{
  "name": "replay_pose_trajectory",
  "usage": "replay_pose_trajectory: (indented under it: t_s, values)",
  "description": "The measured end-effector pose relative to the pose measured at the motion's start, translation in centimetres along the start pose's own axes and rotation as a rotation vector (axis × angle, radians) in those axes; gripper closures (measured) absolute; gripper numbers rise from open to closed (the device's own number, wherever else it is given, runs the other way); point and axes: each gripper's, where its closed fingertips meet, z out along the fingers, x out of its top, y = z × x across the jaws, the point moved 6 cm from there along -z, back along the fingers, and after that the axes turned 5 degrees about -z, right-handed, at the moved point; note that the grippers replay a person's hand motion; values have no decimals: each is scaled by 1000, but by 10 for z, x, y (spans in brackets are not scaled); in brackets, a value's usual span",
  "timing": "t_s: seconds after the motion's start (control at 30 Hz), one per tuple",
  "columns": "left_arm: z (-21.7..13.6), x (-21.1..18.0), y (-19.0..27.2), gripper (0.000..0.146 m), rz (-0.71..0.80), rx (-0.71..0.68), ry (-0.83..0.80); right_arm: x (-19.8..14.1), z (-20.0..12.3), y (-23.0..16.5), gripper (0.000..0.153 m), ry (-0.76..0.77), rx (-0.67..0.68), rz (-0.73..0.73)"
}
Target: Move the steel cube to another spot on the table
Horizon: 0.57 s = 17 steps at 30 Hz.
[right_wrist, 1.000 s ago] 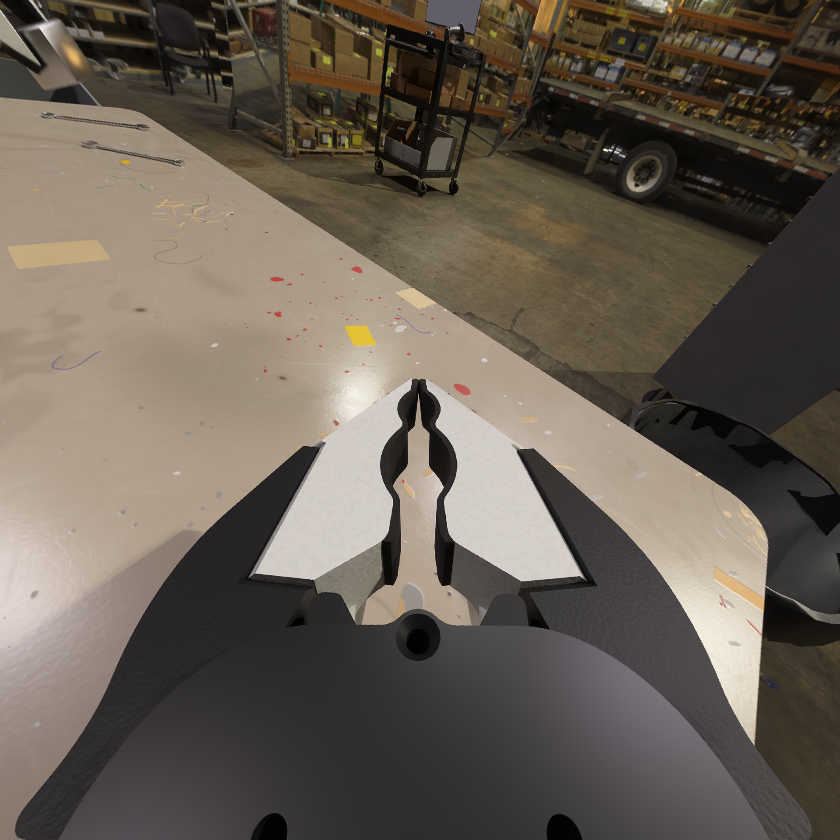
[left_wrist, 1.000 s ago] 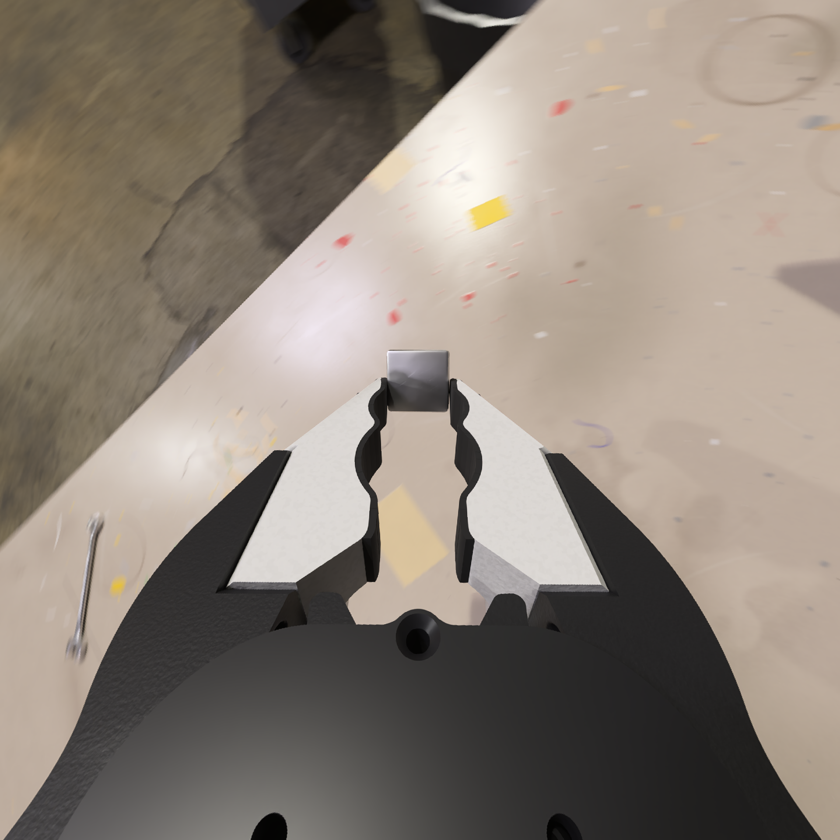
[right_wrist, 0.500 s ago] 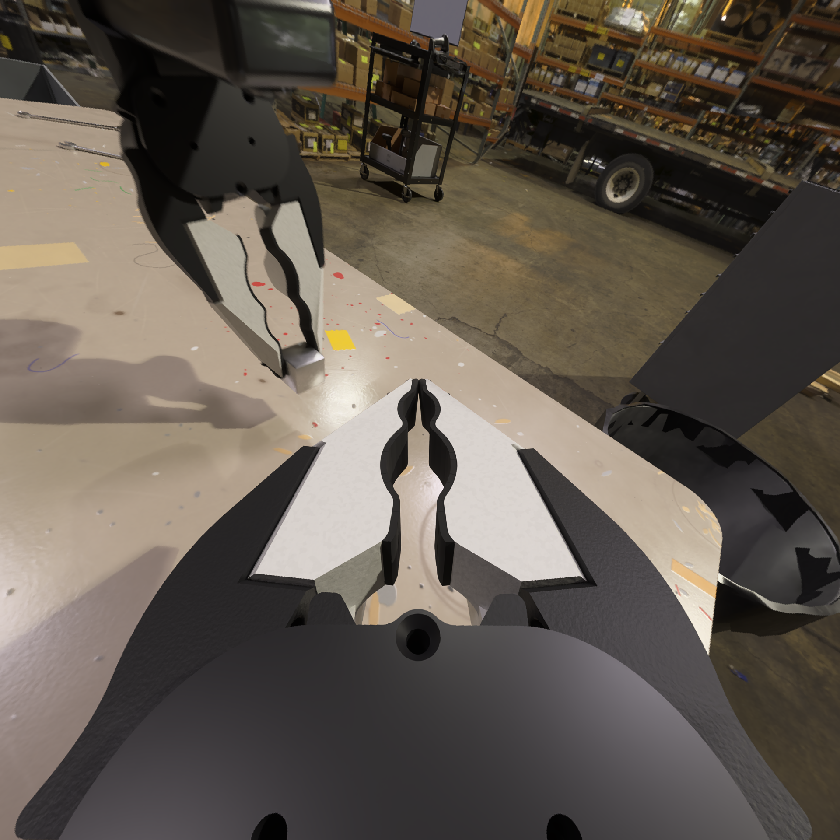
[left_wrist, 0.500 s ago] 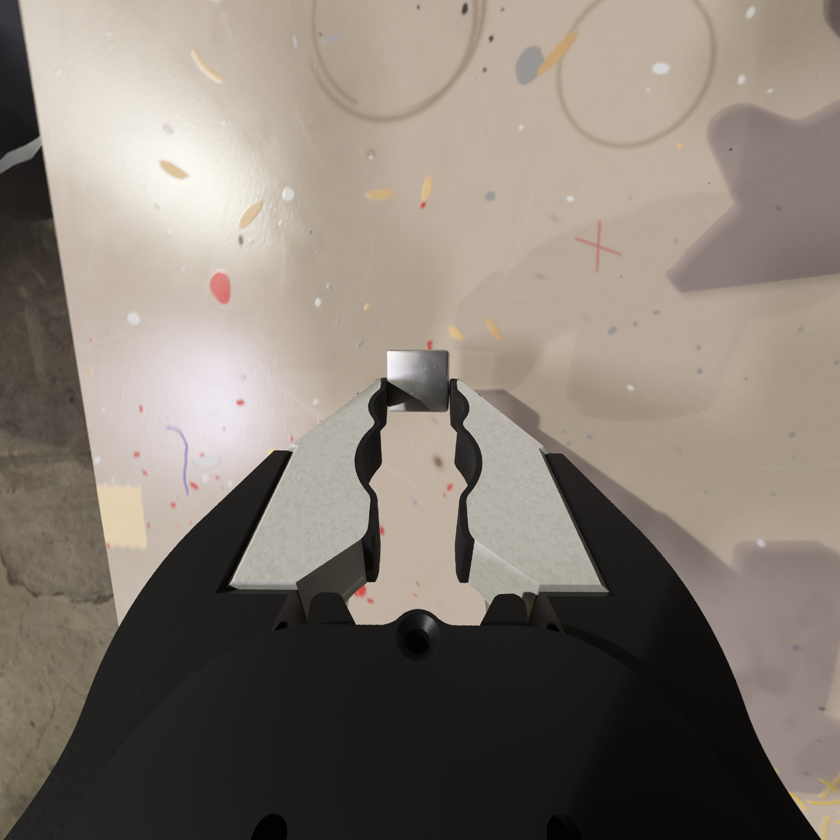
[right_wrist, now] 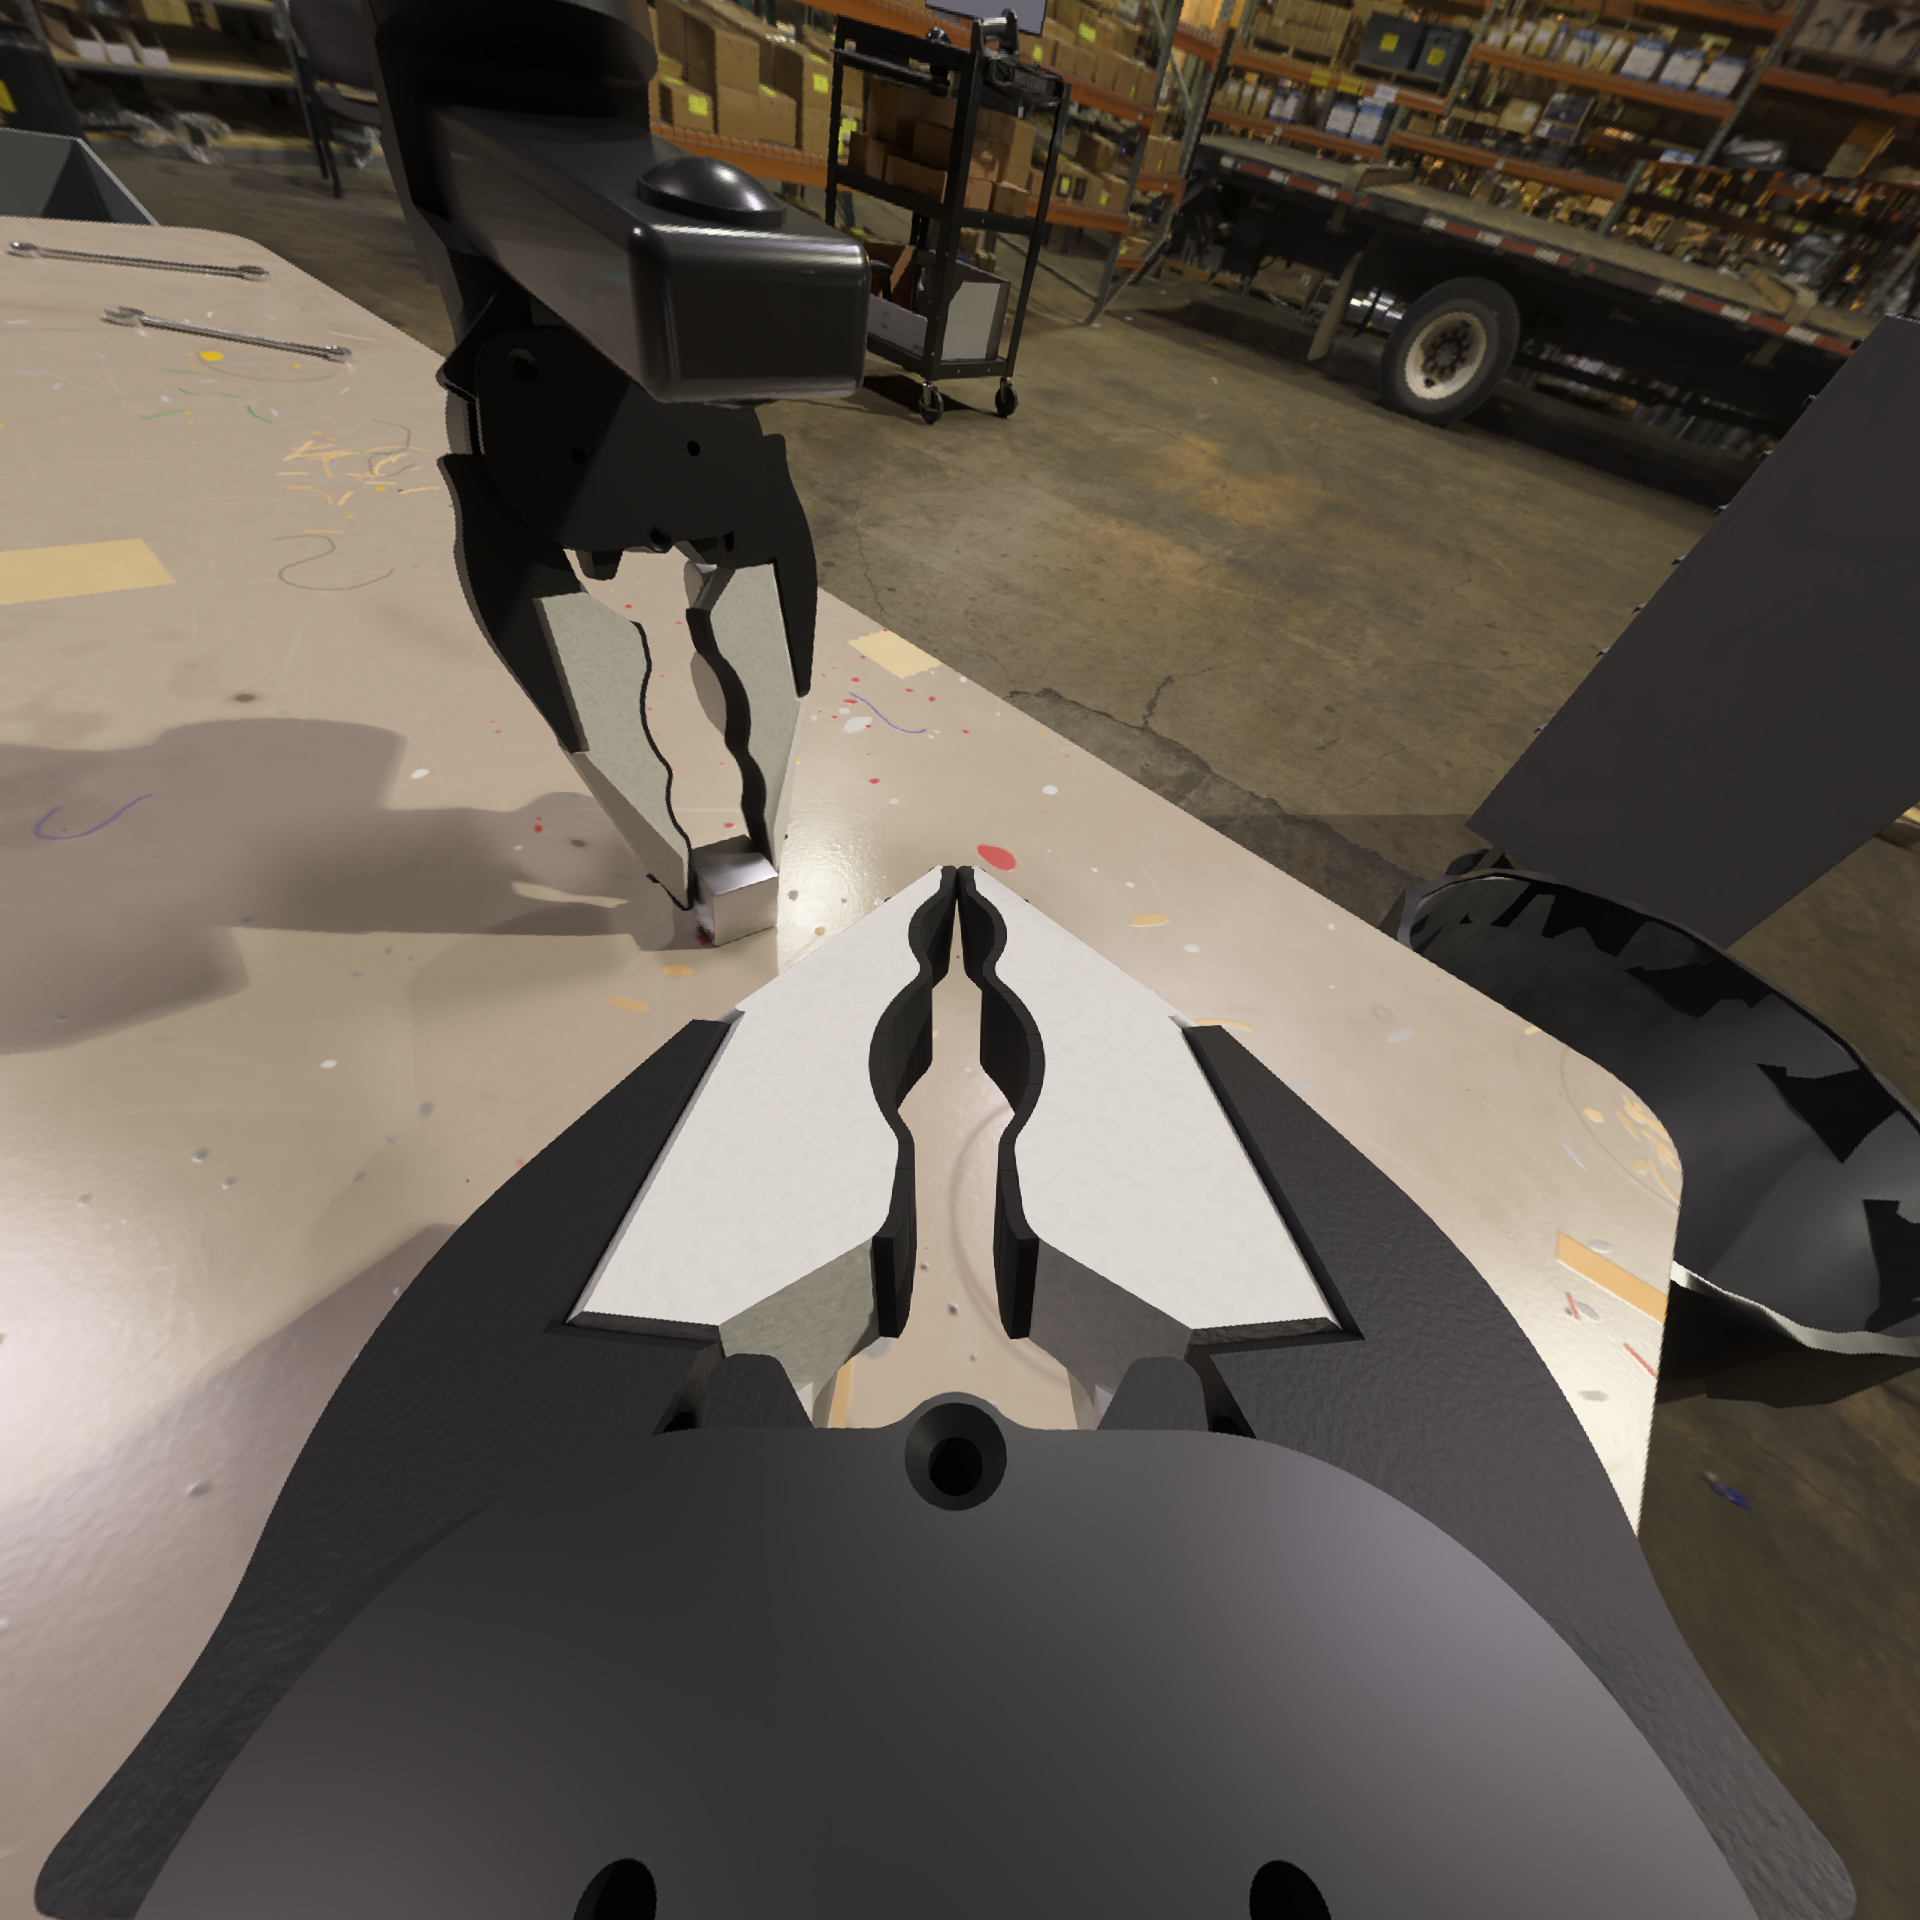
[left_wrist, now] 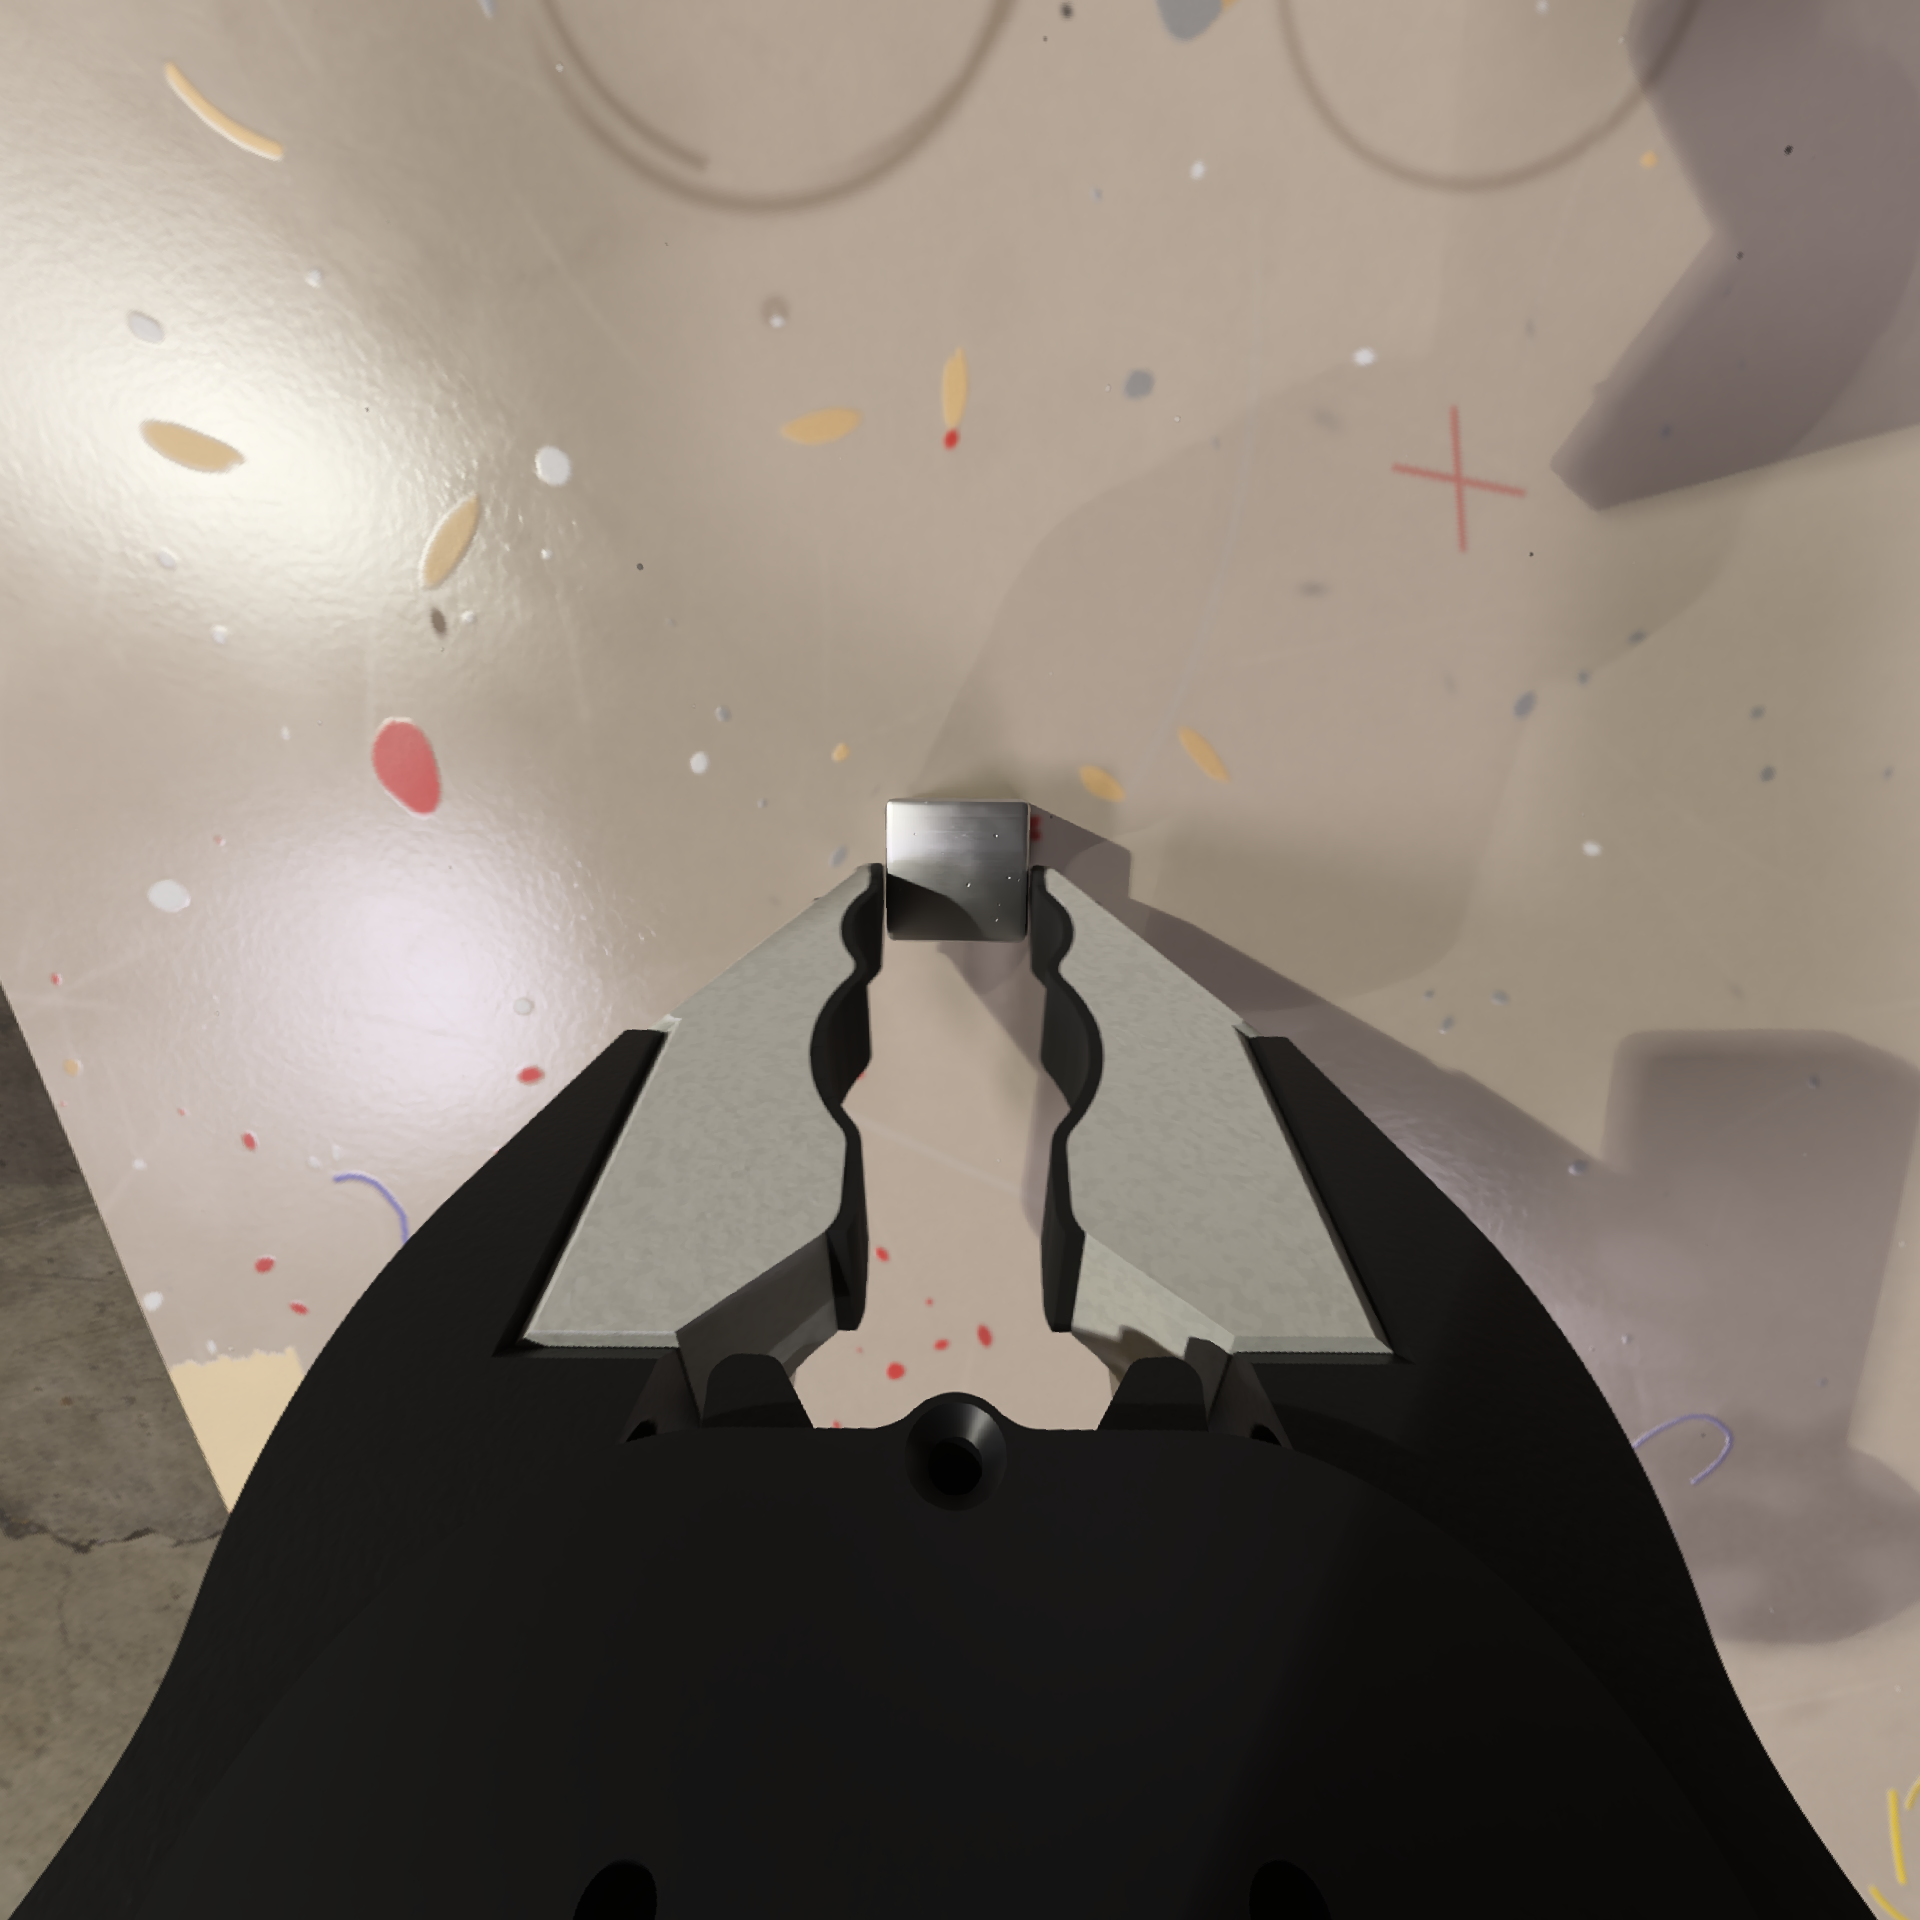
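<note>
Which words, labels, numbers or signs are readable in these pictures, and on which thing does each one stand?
No text can be read anywhere.
Yellow tags on the warehouse shelves: too small and blurred.
The table: only paint specks, drawn circles and a red cross, no letters.
The steel cube: blank.

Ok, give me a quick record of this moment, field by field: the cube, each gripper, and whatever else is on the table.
steel cube: pinched between the left gripper's fingertips, low on the table, apparently touching it
left gripper: shut on the cube, pointing steeply down
right gripper: shut, empty, near the table corner
table: beige, paint-speckled, with tape patches
wrenches: two, lying at the far end
red cross mark: beyond the cube, to its right
</note>
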Motion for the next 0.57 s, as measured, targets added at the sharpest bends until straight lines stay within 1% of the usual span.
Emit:
replay_pose_trajectory:
  t_s: [0.1,0.17,0.27,0.33,0.47,0.57]
  values:
    - [-1,-1,1,96,-13,10,33,-2,2,-1,153,-7,7,2]
    - [-4,-1,2,92,-26,24,51,-2,2,-2,153,-10,11,3]
    - [-15,3,8,91,-62,69,86,-3,3,-4,153,-12,15,0]
    - [-30,8,14,93,-119,139,138,-3,3,-4,153,-11,18,3]
    - [-70,10,38,100,-255,285,334,-3,3,-4,153,-7,24,19]
    - [-102,-6,59,103,-335,432,477,-3,4,-5,153,-10,26,21]
